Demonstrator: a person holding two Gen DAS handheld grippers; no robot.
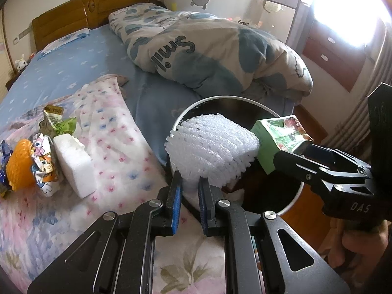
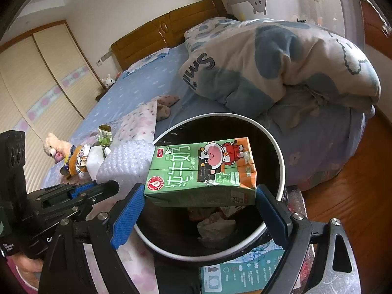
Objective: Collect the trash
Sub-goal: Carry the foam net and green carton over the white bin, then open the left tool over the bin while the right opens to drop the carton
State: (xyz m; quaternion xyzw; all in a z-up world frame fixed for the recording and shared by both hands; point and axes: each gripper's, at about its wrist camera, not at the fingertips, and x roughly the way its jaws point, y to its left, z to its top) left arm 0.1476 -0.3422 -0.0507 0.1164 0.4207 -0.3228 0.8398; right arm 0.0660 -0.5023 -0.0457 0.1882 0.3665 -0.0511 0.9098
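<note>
My left gripper [image 1: 190,183] is shut on a white foam net sleeve [image 1: 210,147] and holds it over the round black bin with a white rim [image 1: 291,202]. My right gripper [image 2: 199,196] is shut on a green milk carton [image 2: 203,171] held above the same bin [image 2: 281,161]; the carton also shows in the left wrist view [image 1: 276,142]. Crumpled tissue [image 2: 215,227] lies in the bin. On the floral blanket lie a white foam block [image 1: 73,164], an orange foam net [image 1: 20,169], a cartoon wrapper [image 1: 44,164] and a green wrapper [image 1: 57,122].
The bin stands beside the bed's edge. A bunched quilt [image 1: 208,49] lies on the blue sheet behind it. A plush toy [image 2: 55,147] sits near the trash pile. A teal box [image 2: 235,274] lies on the wooden floor [image 2: 343,196] by the bin.
</note>
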